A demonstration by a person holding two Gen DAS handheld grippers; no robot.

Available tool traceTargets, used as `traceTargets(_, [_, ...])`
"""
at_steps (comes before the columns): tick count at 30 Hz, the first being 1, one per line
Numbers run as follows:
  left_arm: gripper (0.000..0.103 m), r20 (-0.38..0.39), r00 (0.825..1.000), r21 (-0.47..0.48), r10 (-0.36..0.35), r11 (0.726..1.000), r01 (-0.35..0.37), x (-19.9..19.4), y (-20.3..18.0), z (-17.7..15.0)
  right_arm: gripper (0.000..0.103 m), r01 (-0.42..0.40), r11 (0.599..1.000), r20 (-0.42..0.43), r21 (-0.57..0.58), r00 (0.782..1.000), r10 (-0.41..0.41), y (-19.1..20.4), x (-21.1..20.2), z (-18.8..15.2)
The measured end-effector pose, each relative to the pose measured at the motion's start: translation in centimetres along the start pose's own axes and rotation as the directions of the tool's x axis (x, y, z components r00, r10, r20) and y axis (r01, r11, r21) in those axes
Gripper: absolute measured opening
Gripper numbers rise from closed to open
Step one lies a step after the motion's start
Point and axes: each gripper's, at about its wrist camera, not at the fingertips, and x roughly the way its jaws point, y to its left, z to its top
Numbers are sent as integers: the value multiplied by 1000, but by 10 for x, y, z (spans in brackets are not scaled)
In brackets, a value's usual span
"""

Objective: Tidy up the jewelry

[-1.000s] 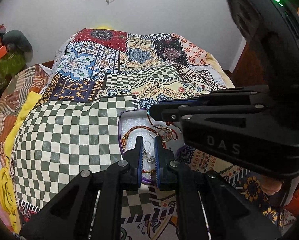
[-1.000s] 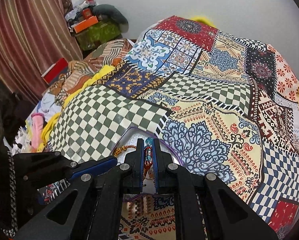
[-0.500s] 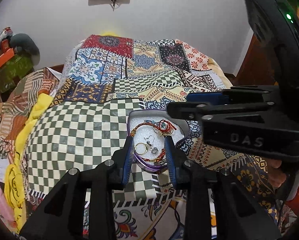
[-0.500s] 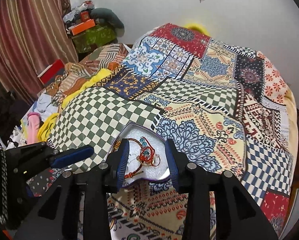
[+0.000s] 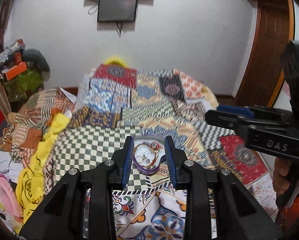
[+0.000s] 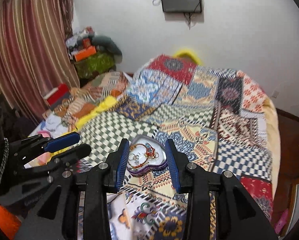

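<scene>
Left tongs (image 5: 149, 161) up close, blue pads spread apart with nothing between them, hanging clear above the bed (image 5: 85, 146). Right tongs (image 6: 147, 163) the same story: pads parted, empty, also off the quilt; they show in the left view at 3 o'clock, a hand (image 5: 281, 178) on the grip. Framed in the gap of both tongs sits the tin (image 6: 149, 169), heart-shaped with a purple rim, resting on the patchwork quilt at the edge of the green checks. Inside it the jewelry (image 6: 147, 154): a red-and-orange beaded bracelet with a blue charm, gold rings, small silver pieces, all in a loose heap. Out at 10 o'clock, a yellow cloth (image 5: 55, 124) and crumpled fabrics along the bed's edge. Far wall at 12 o'clock, a dark screen (image 5: 117, 9), blurred.
</scene>
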Motion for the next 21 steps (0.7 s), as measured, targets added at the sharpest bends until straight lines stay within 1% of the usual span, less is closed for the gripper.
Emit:
traceTargets(3, [30,75,997,3,-1,1000,1,-37,-8,8,34,7,1000,93,-5,996,-7,9,-43,1])
traceTargets(5, [31,137,991,6,-6,1000,5,-64,-15,11,34,25,1000,178,-12,984,-22,18,-80,-1])
traceTargets(6, [31,165,986,4,-11,1000,10,-78,-18,12,34,30,999,205,-14,978,-26,22,-90,-2])
traceTargets(8, [31,236,971,3,-23,1000,23,-111,-25,11,34,37,999,288,-18,957,-30,32,-124,-6])
traceTargets(11, [31,324,946,8,-11,1000,9,-149,-36,5,34,46,999,388,-18,921,-35,44,-161,-17])
traceTargets(12, [34,351,937,9,-3,1000,-1,-161,-39,1,34,51,999,417,-15,908,-40,48,-171,-21])
traceTargets(13, [36,387,922,6,15,1000,-19,-176,-44,-5,34,58,998,455,-15,890,-45,53,-185,-27])
traceTargets(14, [41,408,913,6,25,1000,-30,-184,-47,-8,34,66,998,477,-17,877,-50,58,-192,-32])
traceTargets(15, [49,434,900,6,39,999,-47,-195,-51,-14,35,75,997,496,-18,866,-56,61,-198,-36])
traceTargets(16, [53,455,889,6,55,998,-65,-203,-55,-19,41,90,996,522,-16,850,-69,67,-207,-42])
traceTargets(17, [62,477,876,6,75,996,-89,-212,-59,-24,49,100,995,541,-13,838,-77,71,-212,-46])
traceTargets(18, [71,494,864,4,93,994,-109,-218,-62,-29,53,106,994,553,-10,829,-83,72,-213,-49])
traceTargets(19, [75,507,855,2,109,992,-127,-223,-65,-32,58,118,993,573,-4,814,-94,76,-217,-55])
traceTargets(20, [83,516,848,-1,122,990,-142,-228,-68,-36,62,128,992,583,1,805,-104,79,-218,-58])
traceTargets(21, [88,523,842,-3,130,989,-151,-231,-70,-38,65,138,990,588,6,801,-115,80,-217,-60])
